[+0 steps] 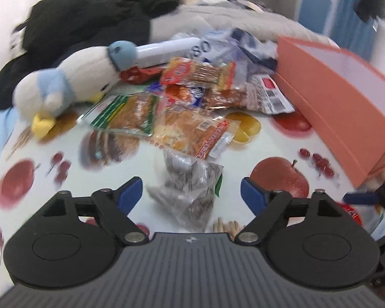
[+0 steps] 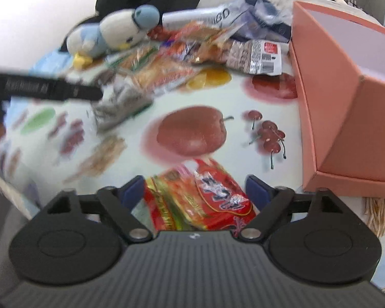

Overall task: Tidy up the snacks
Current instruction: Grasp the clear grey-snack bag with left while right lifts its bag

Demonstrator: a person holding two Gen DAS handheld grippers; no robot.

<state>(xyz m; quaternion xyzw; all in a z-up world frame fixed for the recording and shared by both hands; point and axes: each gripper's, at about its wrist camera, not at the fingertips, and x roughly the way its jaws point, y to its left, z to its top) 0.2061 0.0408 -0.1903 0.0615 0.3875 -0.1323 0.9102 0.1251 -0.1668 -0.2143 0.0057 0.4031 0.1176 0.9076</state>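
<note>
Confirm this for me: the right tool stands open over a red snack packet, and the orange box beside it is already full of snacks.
Not quite. The right tool does stand open over the red snack packet, but the orange box shows only bare pale walls inside, with no snacks visible, as the right wrist view shows.

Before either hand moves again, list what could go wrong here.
1. The clear grey packet lies loose between the open left tongs; its crinkly film may slip as they close.
2. The red packet between the open right tongs is glossy and flat, so they may skid over it.
3. The snack pile leans against the plush penguin; pulling one bag could drag others.
</note>
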